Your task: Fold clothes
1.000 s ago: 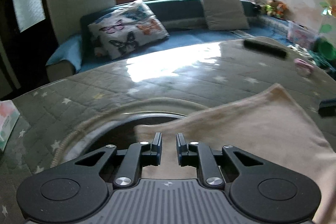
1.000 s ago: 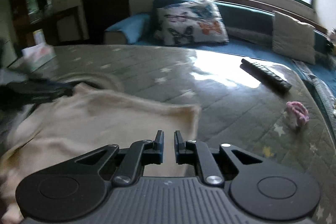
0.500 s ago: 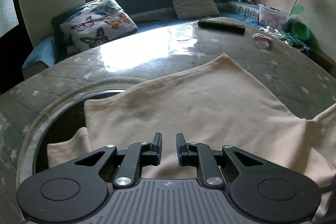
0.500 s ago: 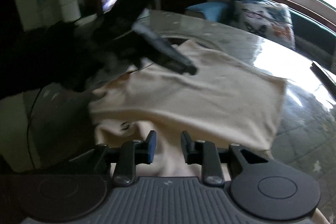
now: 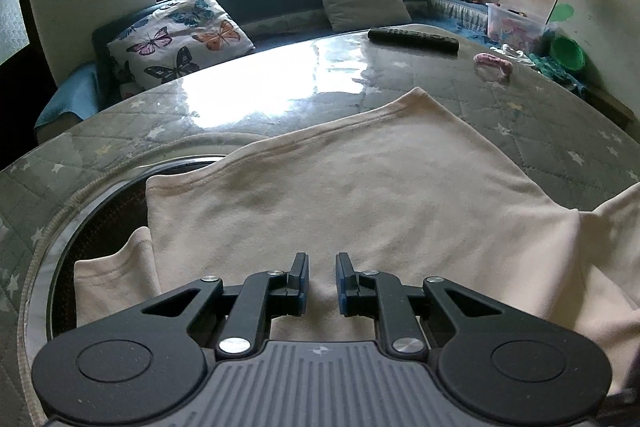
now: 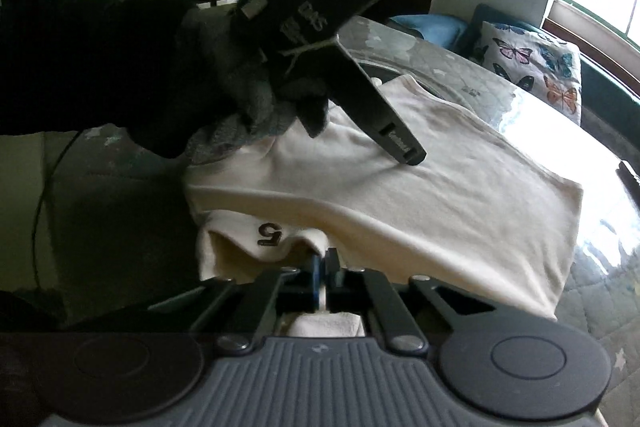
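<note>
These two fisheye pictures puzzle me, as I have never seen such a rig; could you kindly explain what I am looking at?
There is no robot here: a person holds a two-finger gripper in each hand, and each carries a camera looking along its fingers. One picture comes from the left gripper, whose jaws stand open above a cream shirt spread on a quilted table. The other comes from the right gripper, shut on a fold of the shirt near a printed 5. That view also shows the left gripper from outside, in a gloved hand. A remote lies at the table's far edge.
</note>
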Motion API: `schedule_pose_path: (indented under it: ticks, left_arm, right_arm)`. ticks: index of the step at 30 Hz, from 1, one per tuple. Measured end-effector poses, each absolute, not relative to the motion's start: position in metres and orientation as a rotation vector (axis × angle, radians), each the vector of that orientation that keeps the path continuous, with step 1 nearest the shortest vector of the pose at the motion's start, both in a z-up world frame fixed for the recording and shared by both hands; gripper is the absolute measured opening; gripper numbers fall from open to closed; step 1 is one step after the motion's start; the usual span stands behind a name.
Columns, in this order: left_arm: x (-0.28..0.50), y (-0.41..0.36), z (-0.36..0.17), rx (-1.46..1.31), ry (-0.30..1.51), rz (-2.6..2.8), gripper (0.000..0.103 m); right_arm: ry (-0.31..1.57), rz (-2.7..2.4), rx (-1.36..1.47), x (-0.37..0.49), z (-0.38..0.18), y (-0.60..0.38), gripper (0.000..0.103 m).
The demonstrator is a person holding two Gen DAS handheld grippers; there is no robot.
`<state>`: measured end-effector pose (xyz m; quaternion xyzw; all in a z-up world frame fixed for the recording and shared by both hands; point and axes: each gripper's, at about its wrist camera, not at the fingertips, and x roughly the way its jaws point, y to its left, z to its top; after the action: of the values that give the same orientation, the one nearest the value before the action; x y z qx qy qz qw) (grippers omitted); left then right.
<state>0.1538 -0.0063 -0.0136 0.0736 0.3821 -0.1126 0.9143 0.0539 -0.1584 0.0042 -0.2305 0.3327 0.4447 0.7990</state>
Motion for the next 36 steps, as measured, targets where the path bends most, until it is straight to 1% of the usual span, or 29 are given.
schedule_pose_path:
  ticks: [3, 4, 5, 9, 12, 15, 18, 20, 24, 26, 30, 32, 36]
  left_arm:
    - [0.153, -0.007, -0.015, 0.151, 0.780, -0.228, 0.016]
    - [0.153, -0.007, -0.015, 0.152, 0.777, -0.226, 0.018]
    - [0.153, -0.007, -0.015, 0.155, 0.773, -0.223, 0.020]
    - [0.146, -0.009, -0.013, 0.164, 0.758, -0.223, 0.021]
    - [0.135, -0.010, -0.009, 0.177, 0.737, -0.233, 0.024]
    - [0.123, -0.012, -0.004, 0.189, 0.716, -0.242, 0.029]
    - [0.104, -0.017, -0.002, 0.209, 0.693, -0.264, 0.030]
    - [0.089, -0.022, -0.003, 0.228, 0.683, -0.288, 0.034]
    - [0.066, -0.033, -0.009, 0.284, 0.677, -0.320, 0.034]
    - [0.061, -0.036, -0.010, 0.300, 0.677, -0.328, 0.034]
    - [0.059, -0.044, -0.003, 0.288, 0.651, -0.361, 0.034]
    - [0.059, -0.052, -0.003, 0.291, 0.649, -0.387, 0.034]
    - [0.055, -0.069, -0.007, 0.298, 0.655, -0.451, 0.034]
  right_arm:
    - [0.713, 0.985, -0.514, 0.043, 0.011, -0.164, 0.002]
    - [0.715, 0.995, -0.522, 0.039, 0.012, -0.166, 0.002]
    - [0.720, 1.001, -0.533, 0.035, 0.011, -0.167, 0.002]
    - [0.753, 0.988, -0.543, 0.031, 0.001, -0.169, 0.003]
    - [0.771, 0.995, -0.501, 0.034, 0.010, -0.174, 0.008]
    - [0.750, 0.956, -0.461, 0.038, 0.023, -0.183, 0.008]
    - [0.743, 0.867, -0.416, 0.051, 0.027, -0.193, 0.010]
    - [0.766, 0.808, -0.399, 0.061, 0.022, -0.198, 0.011]
    - [0.855, 0.738, -0.398, 0.071, 0.003, -0.206, 0.011]
    - [0.865, 0.736, -0.390, 0.071, 0.004, -0.211, 0.012]
    - [0.810, 0.717, -0.355, 0.076, 0.018, -0.221, 0.012]
    - [0.777, 0.678, -0.337, 0.088, 0.022, -0.223, 0.018]
    - [0.775, 0.636, -0.307, 0.114, 0.013, -0.218, 0.019]
